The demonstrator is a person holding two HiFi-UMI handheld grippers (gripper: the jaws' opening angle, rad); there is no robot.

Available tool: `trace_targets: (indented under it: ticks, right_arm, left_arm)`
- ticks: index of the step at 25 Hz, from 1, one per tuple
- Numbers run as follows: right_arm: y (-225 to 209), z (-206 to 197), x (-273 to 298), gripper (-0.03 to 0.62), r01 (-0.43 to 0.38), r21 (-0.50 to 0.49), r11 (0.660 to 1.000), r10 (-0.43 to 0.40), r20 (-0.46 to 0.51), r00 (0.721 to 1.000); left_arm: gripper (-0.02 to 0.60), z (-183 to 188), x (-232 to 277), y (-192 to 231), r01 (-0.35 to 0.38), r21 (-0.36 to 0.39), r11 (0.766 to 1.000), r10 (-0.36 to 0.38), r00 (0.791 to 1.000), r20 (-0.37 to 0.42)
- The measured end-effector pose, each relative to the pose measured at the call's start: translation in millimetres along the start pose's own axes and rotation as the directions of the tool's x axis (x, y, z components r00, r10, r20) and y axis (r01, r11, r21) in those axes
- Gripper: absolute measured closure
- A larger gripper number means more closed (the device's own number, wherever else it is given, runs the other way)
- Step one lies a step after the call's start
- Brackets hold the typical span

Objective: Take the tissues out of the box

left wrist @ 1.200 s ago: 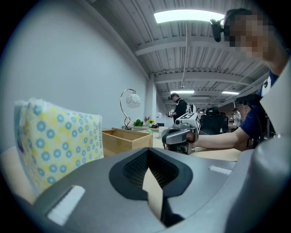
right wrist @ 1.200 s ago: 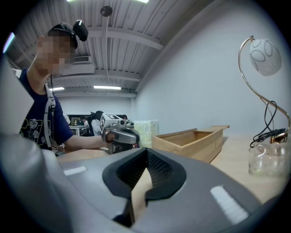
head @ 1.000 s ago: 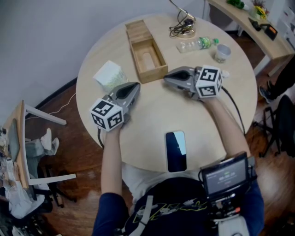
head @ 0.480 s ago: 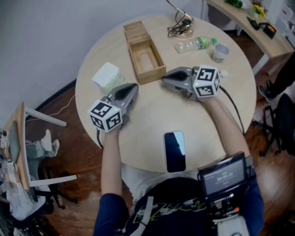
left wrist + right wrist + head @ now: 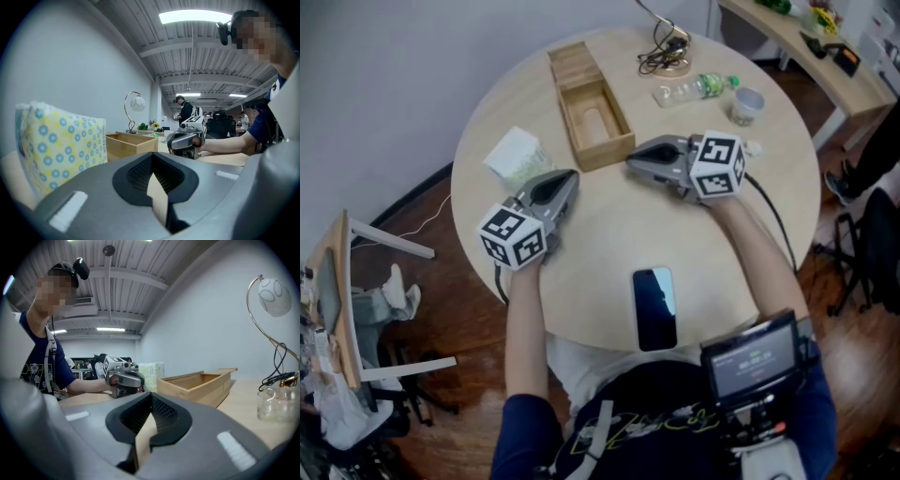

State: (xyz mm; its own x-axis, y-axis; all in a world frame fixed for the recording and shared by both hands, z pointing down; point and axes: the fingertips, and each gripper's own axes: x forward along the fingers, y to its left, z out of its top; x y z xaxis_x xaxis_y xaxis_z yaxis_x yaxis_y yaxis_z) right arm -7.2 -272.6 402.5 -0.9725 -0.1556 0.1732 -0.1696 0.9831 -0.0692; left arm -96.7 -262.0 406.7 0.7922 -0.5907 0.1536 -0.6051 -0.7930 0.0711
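Observation:
An open wooden box (image 5: 592,111) lies at the back of the round table (image 5: 591,234), its sliding lid (image 5: 567,62) pushed toward the far end; inside I see only bare wood with an oval slot. A soft tissue pack (image 5: 517,156) with a flower print lies on the table left of the box. My left gripper (image 5: 569,177) rests shut and empty between pack and box. My right gripper (image 5: 632,162) rests shut and empty just right of the box's near corner. The left gripper view shows the pack (image 5: 61,150), the box (image 5: 131,143) and the right gripper (image 5: 186,140).
A black phone (image 5: 654,307) lies near the table's front edge. At the back right are a plastic bottle (image 5: 694,89), a small cup (image 5: 746,105) and a lamp base with coiled cable (image 5: 664,54). A desk (image 5: 806,52) stands beyond the table.

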Motion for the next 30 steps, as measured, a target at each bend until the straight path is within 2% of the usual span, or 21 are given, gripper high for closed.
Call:
trace_targets:
  ticks: [30]
  right_arm:
    - [-0.8,-0.5,-0.2,0.589,-0.003,0.001,1.000,0.003,-0.004,1.000]
  left_arm:
    - [0.577,0.5,1.0,0.3,0.001,-0.001,1.000,-0.001,1.000,-0.002]
